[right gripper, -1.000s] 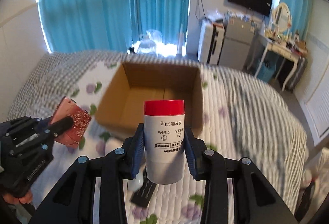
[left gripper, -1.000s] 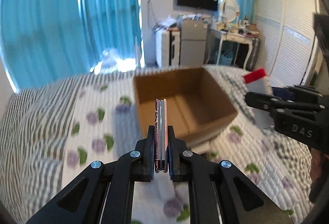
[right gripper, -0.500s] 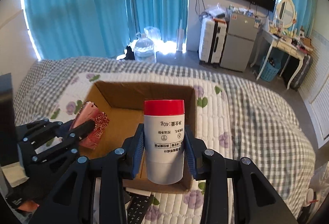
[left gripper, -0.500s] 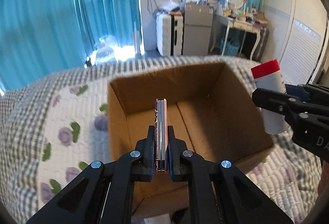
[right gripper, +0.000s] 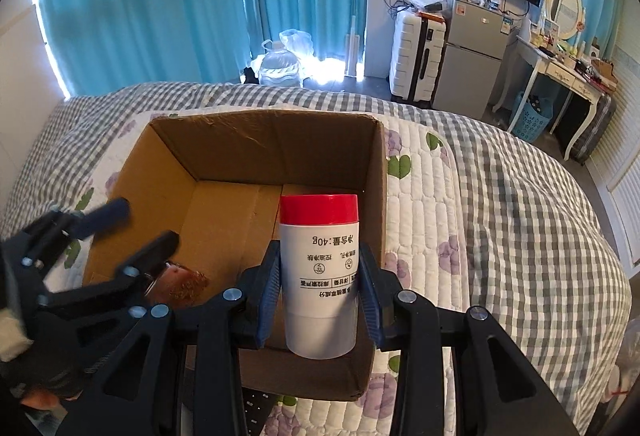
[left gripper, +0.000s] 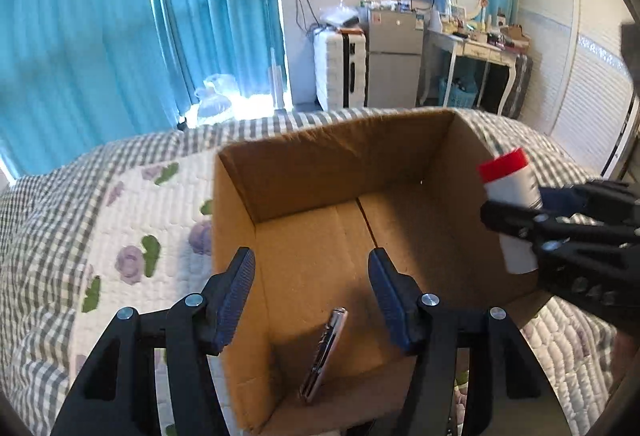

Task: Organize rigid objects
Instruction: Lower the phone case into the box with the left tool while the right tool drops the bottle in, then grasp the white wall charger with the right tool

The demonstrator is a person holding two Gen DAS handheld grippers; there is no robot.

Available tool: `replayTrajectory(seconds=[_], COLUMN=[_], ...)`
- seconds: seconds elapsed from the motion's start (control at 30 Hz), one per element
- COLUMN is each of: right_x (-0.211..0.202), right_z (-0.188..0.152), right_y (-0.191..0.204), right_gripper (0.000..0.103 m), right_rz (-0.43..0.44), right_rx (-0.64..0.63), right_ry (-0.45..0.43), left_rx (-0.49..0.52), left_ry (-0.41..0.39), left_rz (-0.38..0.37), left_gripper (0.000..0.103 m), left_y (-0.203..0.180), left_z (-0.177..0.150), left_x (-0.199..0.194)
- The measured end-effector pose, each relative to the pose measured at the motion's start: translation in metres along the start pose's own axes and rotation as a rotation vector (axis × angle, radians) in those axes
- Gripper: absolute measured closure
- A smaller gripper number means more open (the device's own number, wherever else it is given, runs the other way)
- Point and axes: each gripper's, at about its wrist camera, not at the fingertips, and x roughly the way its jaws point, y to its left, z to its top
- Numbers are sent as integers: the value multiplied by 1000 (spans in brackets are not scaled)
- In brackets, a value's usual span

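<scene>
An open cardboard box [left gripper: 236,236] [right gripper: 378,171] sits on the bed. My left gripper [left gripper: 311,276] hangs over its near left corner, its jaws opening with nothing between the pads. Below them a thin pink patterned case [left gripper: 324,354] [right gripper: 180,282] is inside the box, tilted on edge near the front wall. My right gripper [right gripper: 318,276] is shut on a white bottle with a red cap [right gripper: 318,268] [left gripper: 510,195], held upright over the box's right front part. In the right wrist view the left gripper [right gripper: 136,228] shows at the lower left.
The bed has a white quilt with purple flowers [left gripper: 132,236] and a grey checked cover [right gripper: 520,215]. A dark remote-like object [right gripper: 256,410] lies on the quilt in front of the box. Beyond the bed are blue curtains, a suitcase, a small fridge and a dressing table.
The left gripper moved over the box, then its jaws spread and the pink case dropped inside. The right gripper carried the bottle forward and down over the box.
</scene>
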Motion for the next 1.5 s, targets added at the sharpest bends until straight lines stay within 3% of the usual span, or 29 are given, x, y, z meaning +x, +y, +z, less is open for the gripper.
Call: replayTrajectory(seconds=[0.1, 0.17, 0.2, 0.23, 0.3, 0.4, 0.53, 0.7, 0.83, 1.03, 1.17, 1.23, 1.5], right_x=[2, -1, -2, -7, -21, -49, -92, -126, -133, -107, -65, -49, -9], right_z=[1, 2, 2, 4, 6, 3, -13, -52, -94, -147, -170, -177, -180], right_y=[4, 8, 9, 11, 11, 14, 23, 43, 64, 96, 113, 119, 141], right_gripper=[67, 67, 55, 36, 32, 32, 32, 32, 32, 32, 33, 42, 62], right_rz=[-15, -29, -34, -48, -66, -76, -97, -71, 0, 90, 57, 62, 125], right_rx=[2, 4, 3, 3, 12, 15, 6, -4, 3, 3, -22, -33, -82], right_ry=[8, 2, -2, -12, -42, -74, -108, -105, -80, -22, 37, 69, 129], left_rx=[-12, -16, -18, -21, -29, -41, -60, -62, -80, -132, -153, -167, -169], left_ry=[-7, -16, -25, -32, -52, -68, -95, -91, -77, -31, 29, 39, 65], left_rz=[6, 12, 20, 25, 31, 47, 61, 79, 74, 79, 98, 91, 87], left_gripper=[40, 33, 28, 23, 20, 8, 0, 0, 0, 0, 0, 0, 0], left_y=[6, 11, 14, 16, 22, 33, 48, 57, 63, 70, 77, 79, 81], left_z=[0, -1, -2, -3, -6, -13, -31, -61, -97, -151, -170, -175, -185], left_x=[-12, -23, -29, -35, -50, -72, -106, -136, -147, -137, -113, -107, -96])
